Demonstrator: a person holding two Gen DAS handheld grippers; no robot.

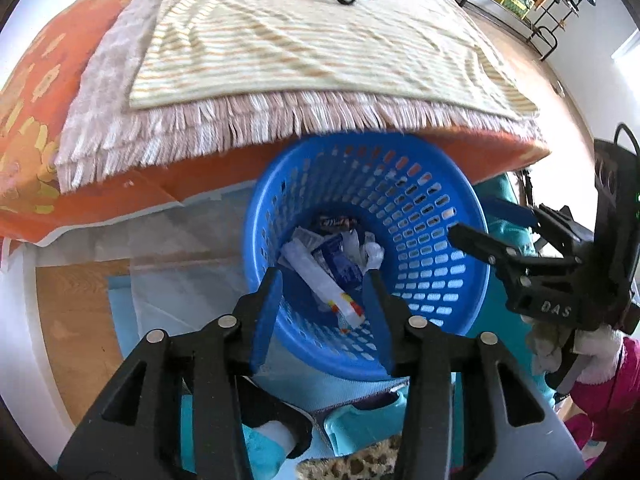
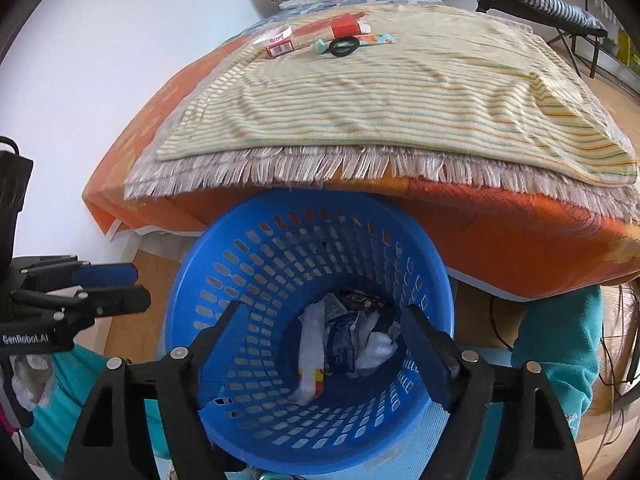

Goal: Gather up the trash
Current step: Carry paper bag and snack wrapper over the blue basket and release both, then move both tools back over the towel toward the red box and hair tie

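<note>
trash point(image 2: 344, 340) in basket point(image 2: 248, 256), below bed edge point(image 2: 480, 216)

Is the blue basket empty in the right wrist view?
No, the blue basket holds crumpled wrappers at its bottom, with a white packet among them.

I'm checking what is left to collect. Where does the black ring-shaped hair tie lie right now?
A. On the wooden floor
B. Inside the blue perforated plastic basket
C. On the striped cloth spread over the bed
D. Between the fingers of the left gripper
C: the black ring-shaped hair tie lies on the striped cloth beside a red carton, far from the blue perforated plastic basket, which holds only wrappers.
</note>
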